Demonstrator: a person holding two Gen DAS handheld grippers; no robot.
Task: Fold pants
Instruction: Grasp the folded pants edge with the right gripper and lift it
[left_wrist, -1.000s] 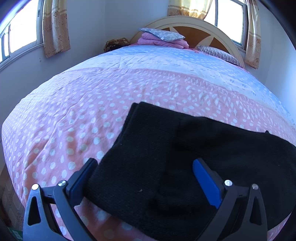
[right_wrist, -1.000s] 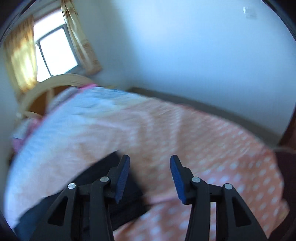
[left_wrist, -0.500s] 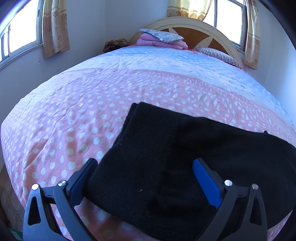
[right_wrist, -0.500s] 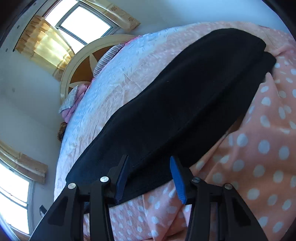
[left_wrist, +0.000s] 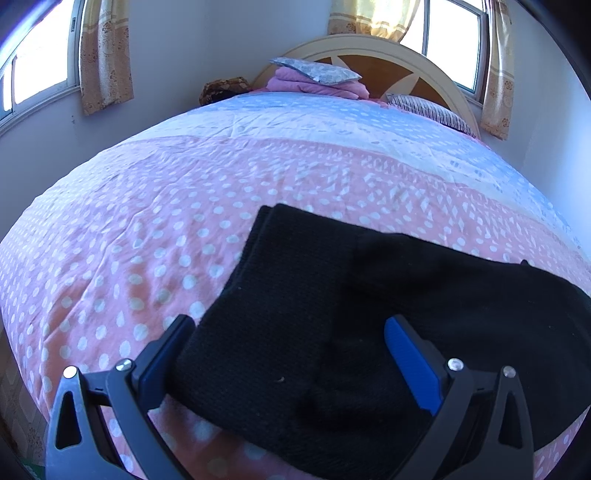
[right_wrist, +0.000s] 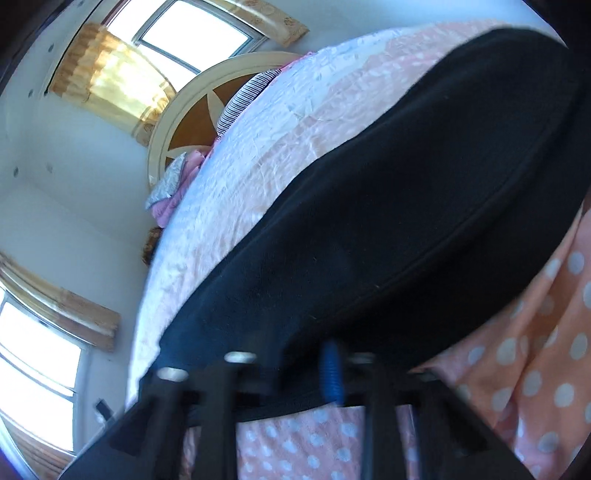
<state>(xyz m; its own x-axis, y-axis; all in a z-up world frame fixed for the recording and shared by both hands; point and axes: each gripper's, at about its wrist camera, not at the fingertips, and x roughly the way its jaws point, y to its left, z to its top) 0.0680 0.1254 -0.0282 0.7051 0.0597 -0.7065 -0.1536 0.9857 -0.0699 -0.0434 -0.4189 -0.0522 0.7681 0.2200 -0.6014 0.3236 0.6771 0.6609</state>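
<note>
Left gripper (left_wrist: 288, 354): jaws spread wide, straddling the near end of the black pants (left_wrist: 332, 314), one finger at the left edge of the cloth, the other over it; no pressure on the fabric evident. Right gripper (right_wrist: 325, 373): blurred in its own view; jaws clenched together at the near hem of the pants (right_wrist: 388, 221); blue pad visible edge-on against the dark cloth, fabric apparently pinched, though blur prevents certainty.

Pants: laid flat on the near part of the bed, on the pink polka-dot bedspread (left_wrist: 147, 240), folded into a long dark band running away to the right; a narrower knit panel at the left end, overlapped by a smoother section.

Beyond: pale blue band of the bedspread (left_wrist: 314, 122). Further: stacked pink bedding (left_wrist: 317, 83) topped by a grey patterned pillow, striped pillow (left_wrist: 428, 110) beside. Rearmost: rounded cream headboard (left_wrist: 388, 51), curtained windows (left_wrist: 40, 66) on both walls.
</note>
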